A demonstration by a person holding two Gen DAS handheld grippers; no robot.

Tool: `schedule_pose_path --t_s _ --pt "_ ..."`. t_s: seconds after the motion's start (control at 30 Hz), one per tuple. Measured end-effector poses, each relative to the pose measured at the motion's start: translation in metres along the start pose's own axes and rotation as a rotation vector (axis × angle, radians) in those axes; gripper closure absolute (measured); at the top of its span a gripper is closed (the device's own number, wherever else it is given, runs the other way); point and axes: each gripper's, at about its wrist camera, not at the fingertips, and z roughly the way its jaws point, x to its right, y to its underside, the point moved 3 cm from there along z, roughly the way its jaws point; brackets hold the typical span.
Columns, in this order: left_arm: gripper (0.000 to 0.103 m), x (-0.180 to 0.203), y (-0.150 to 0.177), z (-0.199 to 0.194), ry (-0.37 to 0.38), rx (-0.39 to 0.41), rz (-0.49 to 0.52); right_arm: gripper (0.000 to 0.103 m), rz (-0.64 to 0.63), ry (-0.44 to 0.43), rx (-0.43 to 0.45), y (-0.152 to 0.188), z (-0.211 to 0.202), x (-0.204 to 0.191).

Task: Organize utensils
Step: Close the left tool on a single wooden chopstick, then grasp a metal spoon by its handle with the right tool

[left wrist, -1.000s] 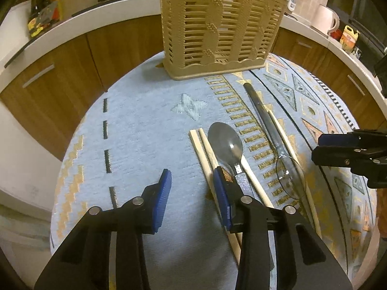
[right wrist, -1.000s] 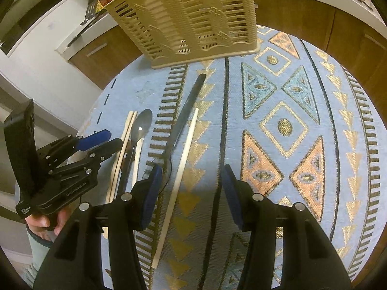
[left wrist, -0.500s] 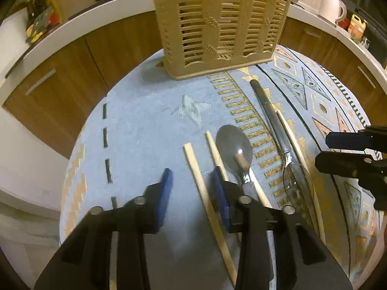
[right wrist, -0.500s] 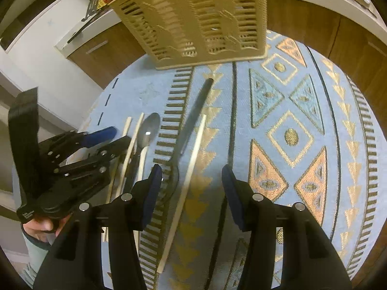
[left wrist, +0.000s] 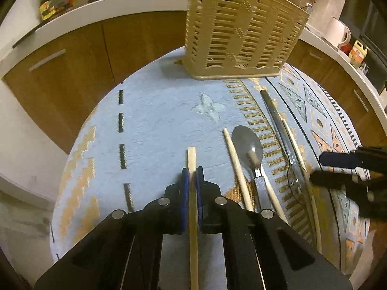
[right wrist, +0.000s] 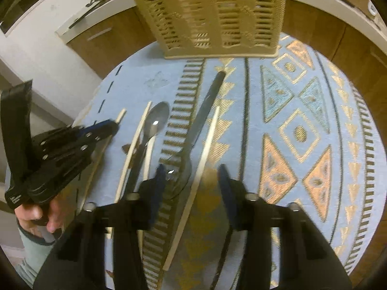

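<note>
My left gripper (left wrist: 192, 172) is shut on a wooden chopstick (left wrist: 192, 159) and holds it pointing forward over the table; it shows in the right wrist view (right wrist: 113, 125) too. A metal spoon (left wrist: 248, 145) lies to its right between two more chopsticks (left wrist: 235, 166). A dark-handled ladle (left wrist: 275, 118) and another chopstick (left wrist: 293, 142) lie further right. My right gripper (right wrist: 192, 181) is open above that chopstick (right wrist: 200, 169) and the ladle (right wrist: 203, 111). The beige slotted utensil basket (left wrist: 241, 31) stands at the table's far side.
The round table has a light blue patterned cloth (right wrist: 302, 111). Wooden cabinets (left wrist: 72, 55) and a white counter curve behind it. A kettle (left wrist: 339, 30) and bottles stand on the counter.
My left gripper has closed on the leftmost chopstick and lifted it off the cloth. My right gripper has moved forward over the right chopstick, still open.
</note>
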Motion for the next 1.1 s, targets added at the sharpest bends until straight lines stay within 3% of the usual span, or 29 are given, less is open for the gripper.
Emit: schedule_pose_path --t_s 0.17,0.37,0.47,0.6,0.7,0.93,1.1 --pt "0.099 -0.007 0.001 0.001 0.048 0.011 -0.024 0.066 0.011 -0.079 -0.056 0.003 0.003 -0.005" --pt "0.099 -0.005 0.005 0.001 0.047 0.033 -0.01 0.066 -0.045 0.001 -0.041 0.005 0.004 -0.027" --pt "0.099 -0.006 0.006 0.0 0.063 0.04 -0.023 0.066 -0.026 -0.034 -0.042 0.002 0.001 -0.03" --pt "0.099 -0.014 0.008 -0.001 0.101 0.044 -0.059 0.066 -0.043 -0.049 -0.02 -0.02 0.002 -0.042" --pt "0.099 -0.02 0.009 -0.003 0.112 0.044 -0.078 0.066 0.007 -0.065 -0.086 -0.038 0.024 -0.045" --pt "0.099 -0.041 0.007 -0.016 0.098 0.065 -0.105 0.066 -0.032 0.089 -0.152 -0.058 0.054 -0.059" --pt "0.099 -0.048 0.006 -0.014 0.104 0.064 -0.12 0.067 -0.076 0.148 -0.153 -0.061 0.062 -0.068"
